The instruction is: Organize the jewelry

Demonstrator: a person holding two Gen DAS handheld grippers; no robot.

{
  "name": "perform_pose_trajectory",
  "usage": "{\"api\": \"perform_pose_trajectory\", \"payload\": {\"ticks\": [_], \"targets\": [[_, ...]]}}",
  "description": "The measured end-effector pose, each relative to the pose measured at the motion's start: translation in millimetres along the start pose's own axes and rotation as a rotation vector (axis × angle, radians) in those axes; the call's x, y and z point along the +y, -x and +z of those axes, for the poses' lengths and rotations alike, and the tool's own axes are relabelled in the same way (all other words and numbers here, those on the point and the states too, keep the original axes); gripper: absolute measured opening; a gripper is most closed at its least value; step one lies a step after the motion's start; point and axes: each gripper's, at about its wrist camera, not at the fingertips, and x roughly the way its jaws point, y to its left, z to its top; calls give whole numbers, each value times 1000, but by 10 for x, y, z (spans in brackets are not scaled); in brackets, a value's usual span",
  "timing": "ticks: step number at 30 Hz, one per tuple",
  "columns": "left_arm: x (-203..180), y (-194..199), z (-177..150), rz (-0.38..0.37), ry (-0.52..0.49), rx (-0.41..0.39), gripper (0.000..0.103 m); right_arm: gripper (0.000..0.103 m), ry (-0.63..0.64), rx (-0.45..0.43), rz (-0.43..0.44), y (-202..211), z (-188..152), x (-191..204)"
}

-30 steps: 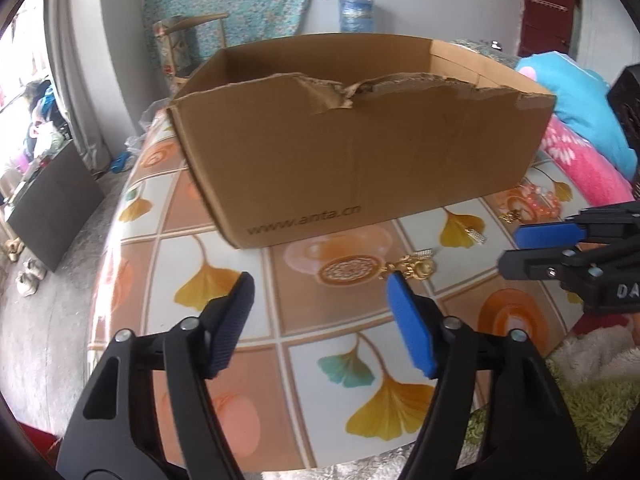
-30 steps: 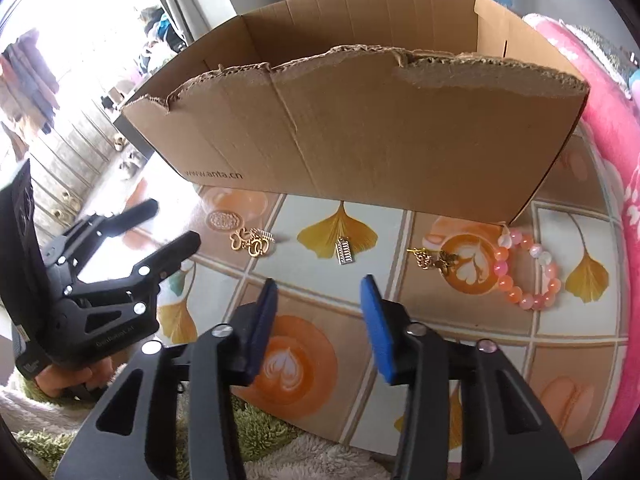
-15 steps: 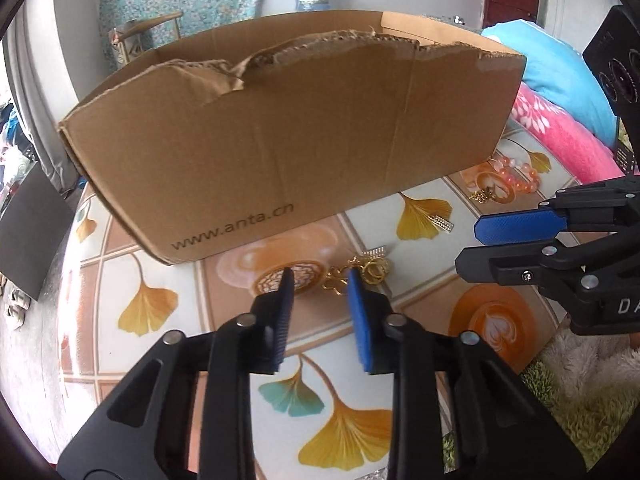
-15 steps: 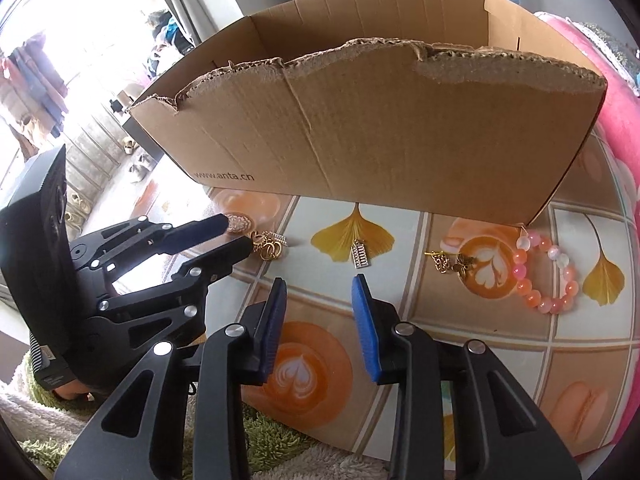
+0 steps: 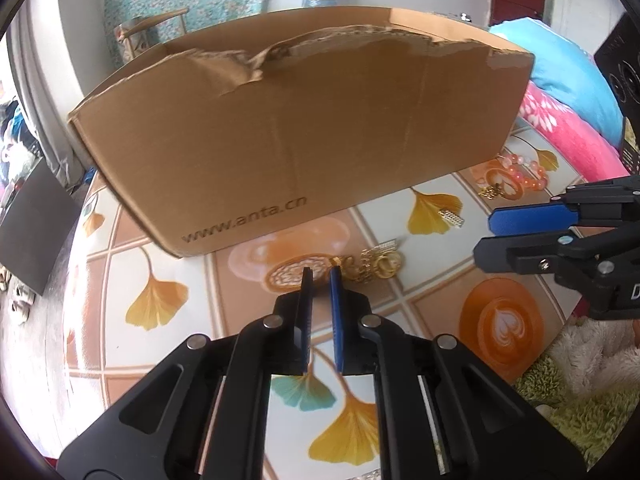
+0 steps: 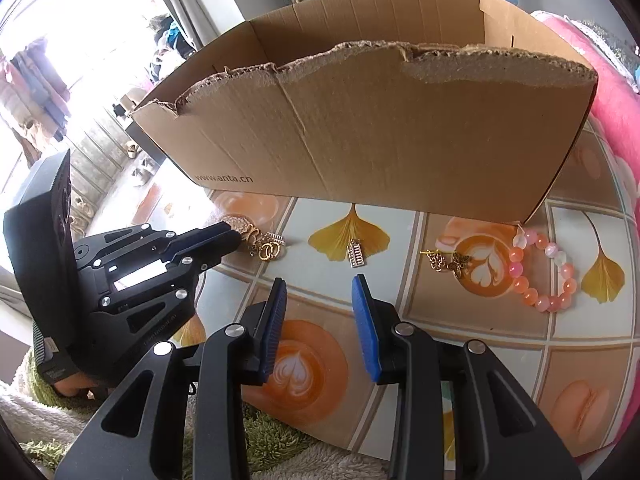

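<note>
An open brown cardboard box (image 5: pixel 304 128) stands on the patterned table; it also shows in the right wrist view (image 6: pixel 380 120). In front of it lie a round gold filigree pendant (image 5: pixel 290 274), a gold ring charm cluster (image 5: pixel 372 265), a small silver bar charm (image 5: pixel 451 217), a gold butterfly charm (image 6: pixel 448 261) and a pink bead bracelet (image 6: pixel 540 266). My left gripper (image 5: pixel 320 274) is nearly shut, its tips at the table between the pendant and the gold cluster; whether it grips anything is hidden. My right gripper (image 6: pixel 320 286) is open and empty, above the table short of the bar charm (image 6: pixel 357 254).
The table (image 5: pixel 160 240) carries a tile pattern with ginkgo leaves and coffee cups. A green and white fluffy cover (image 5: pixel 592 392) lies at its near edge. Pink and blue bedding (image 5: pixel 568 120) lies right of the box. A chair and water bottle stand behind.
My left gripper has moved forward and down to the pendant and gold cluster, and its jaws have closed from wide open to nearly shut. My right gripper has barely moved and stays open.
</note>
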Motion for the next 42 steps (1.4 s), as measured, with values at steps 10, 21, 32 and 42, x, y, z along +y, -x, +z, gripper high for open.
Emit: {"api": "perform_pose_trajectory", "payload": {"ticks": [10,21,32,42], "targets": [[202,69,-13,-51,89,-19,8,34,41,-10,12,4,100,82],[155,-118,132,-65,81,-15,21,34,111,-23,5,-49,214,252],[251,-57,51,16,80,12,21,34,118,-9,0,-118,240,203],[315,-17,-8,34,96,7,21,34,253,4,-58,-308,294,472]]}}
